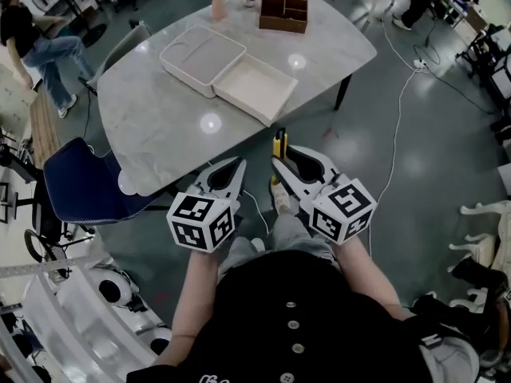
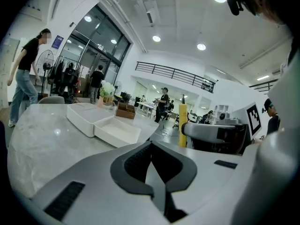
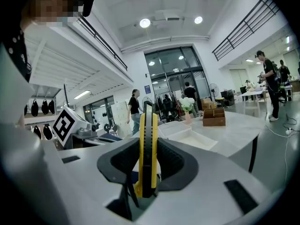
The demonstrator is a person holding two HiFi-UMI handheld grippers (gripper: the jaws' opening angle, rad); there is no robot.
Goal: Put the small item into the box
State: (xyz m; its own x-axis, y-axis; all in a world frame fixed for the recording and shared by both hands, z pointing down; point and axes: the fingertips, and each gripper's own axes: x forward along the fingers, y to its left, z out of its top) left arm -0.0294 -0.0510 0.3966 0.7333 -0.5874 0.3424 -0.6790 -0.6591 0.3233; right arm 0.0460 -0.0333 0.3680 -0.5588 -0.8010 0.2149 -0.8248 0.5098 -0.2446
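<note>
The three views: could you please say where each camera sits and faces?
Head view: on the person's head, down at the table; forearms, left gripper, right gripper show.
Left gripper view: on the left gripper, along its shut, empty jaws toward the white box.
Right gripper view: on the right gripper, along jaws gripping the yellow knife.
Shared: white box.

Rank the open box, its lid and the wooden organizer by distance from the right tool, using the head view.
1. Open box, near edge, closest to the right tool.
2. Lid, beside it, left.
3. Organizer, far edge.
</note>
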